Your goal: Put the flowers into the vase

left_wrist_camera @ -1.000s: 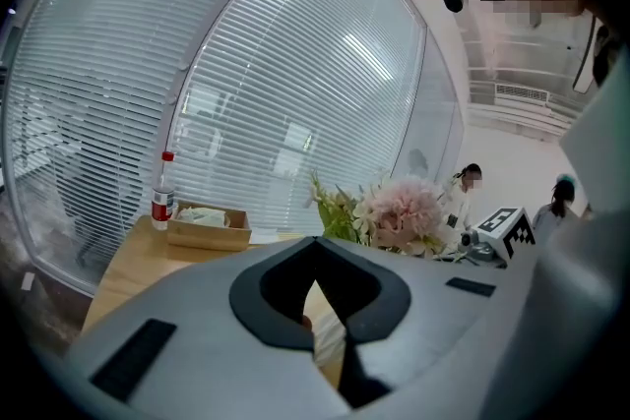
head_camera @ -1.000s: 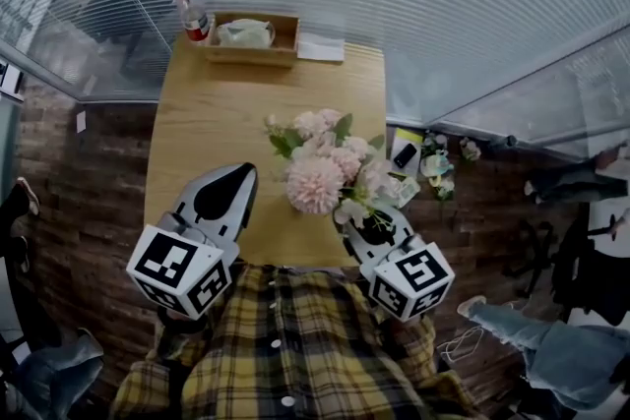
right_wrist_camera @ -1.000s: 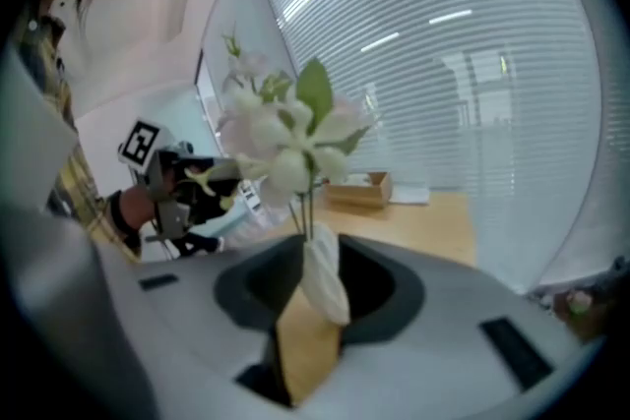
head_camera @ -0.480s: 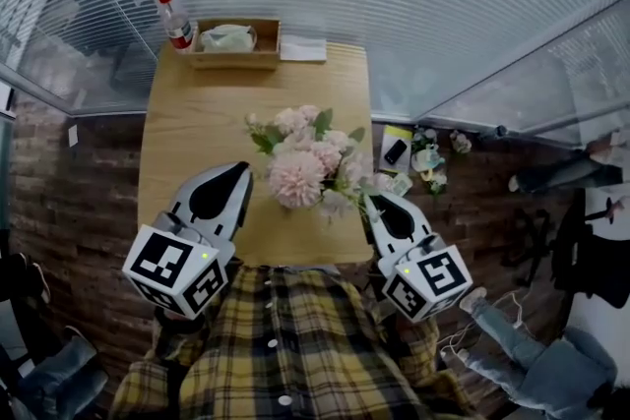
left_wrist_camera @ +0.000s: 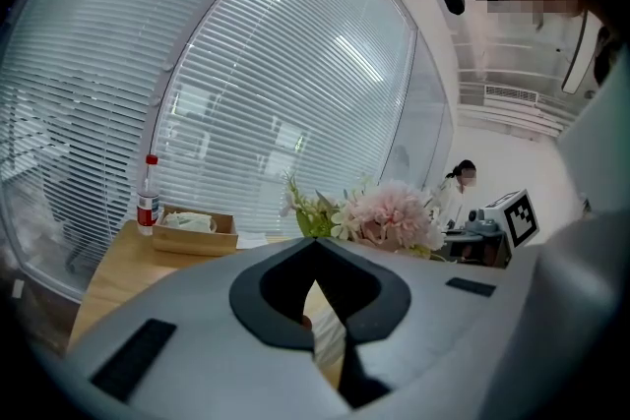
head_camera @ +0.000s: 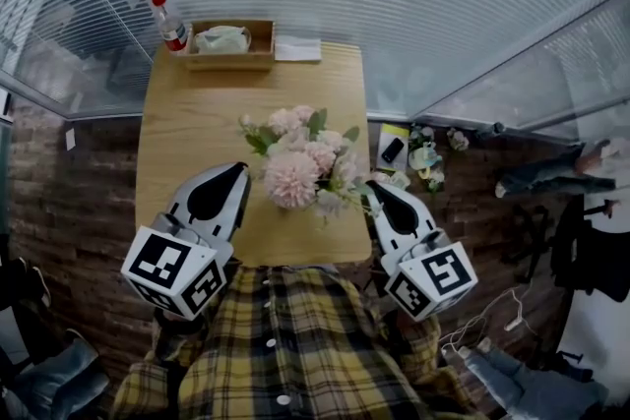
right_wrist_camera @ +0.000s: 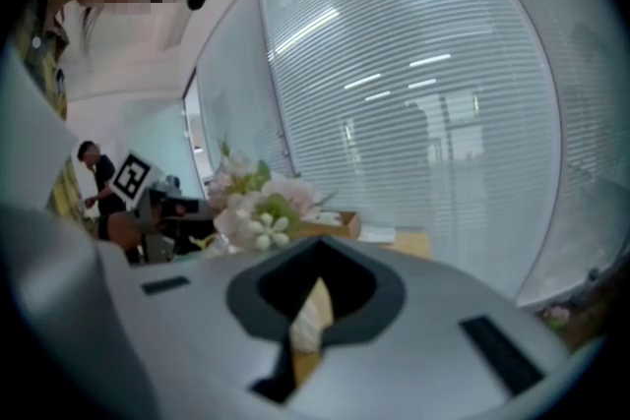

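Note:
A bunch of pink and white flowers [head_camera: 295,167] with green leaves stands upright in the middle of the wooden table [head_camera: 187,123]. The blooms hide whatever holds the stems. My left gripper [head_camera: 239,170] is just left of the bunch, shut, with nothing in it. My right gripper [head_camera: 372,189] sits at the bunch's right edge, tip close to the outer white blossoms, shut and empty. In the left gripper view the flowers [left_wrist_camera: 389,216] rise beyond the closed left gripper [left_wrist_camera: 315,243]. In the right gripper view the flowers [right_wrist_camera: 261,207] stand to the left of the right gripper [right_wrist_camera: 320,246].
At the table's far end stand a water bottle [head_camera: 167,20], a wooden box [head_camera: 231,42] holding something pale, and a white sheet [head_camera: 297,49]. Glass walls with blinds close off the far side. Small items [head_camera: 423,152] lie on the floor at the right.
My right gripper has drawn back out from under the flowers, risen a little to the right of them, and its jaws have closed. The left gripper has stayed put.

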Tool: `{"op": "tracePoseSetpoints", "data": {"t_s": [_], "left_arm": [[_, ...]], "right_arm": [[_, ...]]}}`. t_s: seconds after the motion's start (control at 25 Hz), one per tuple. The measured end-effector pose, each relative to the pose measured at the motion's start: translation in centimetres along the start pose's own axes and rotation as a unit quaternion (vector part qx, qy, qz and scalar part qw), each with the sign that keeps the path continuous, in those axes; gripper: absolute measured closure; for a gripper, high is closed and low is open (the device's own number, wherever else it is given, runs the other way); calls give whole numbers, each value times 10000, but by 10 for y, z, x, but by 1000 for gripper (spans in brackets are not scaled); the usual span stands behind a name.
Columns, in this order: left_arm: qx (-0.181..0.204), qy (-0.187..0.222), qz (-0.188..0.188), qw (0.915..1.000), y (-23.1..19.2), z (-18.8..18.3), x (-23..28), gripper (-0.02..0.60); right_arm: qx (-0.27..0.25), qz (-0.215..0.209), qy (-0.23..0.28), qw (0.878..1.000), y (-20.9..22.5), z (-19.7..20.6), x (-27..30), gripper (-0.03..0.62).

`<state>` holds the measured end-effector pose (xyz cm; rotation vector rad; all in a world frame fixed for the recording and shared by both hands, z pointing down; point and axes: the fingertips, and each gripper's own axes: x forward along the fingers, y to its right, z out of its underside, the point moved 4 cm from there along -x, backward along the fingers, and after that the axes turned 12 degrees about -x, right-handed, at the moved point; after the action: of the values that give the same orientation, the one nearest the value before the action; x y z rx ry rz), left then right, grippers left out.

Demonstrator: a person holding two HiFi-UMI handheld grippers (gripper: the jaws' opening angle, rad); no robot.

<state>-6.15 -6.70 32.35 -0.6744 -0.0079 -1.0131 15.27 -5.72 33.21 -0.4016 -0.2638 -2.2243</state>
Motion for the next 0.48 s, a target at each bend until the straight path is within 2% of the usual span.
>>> {"op": "tracePoseSetpoints", "data": {"t_s": [0.48], "left_arm": [[-16, -8, -5, 10000, 0, -1, 1, 572]], "right_arm": [[-56, -86, 17, 9999, -1, -6, 4, 581]]}}
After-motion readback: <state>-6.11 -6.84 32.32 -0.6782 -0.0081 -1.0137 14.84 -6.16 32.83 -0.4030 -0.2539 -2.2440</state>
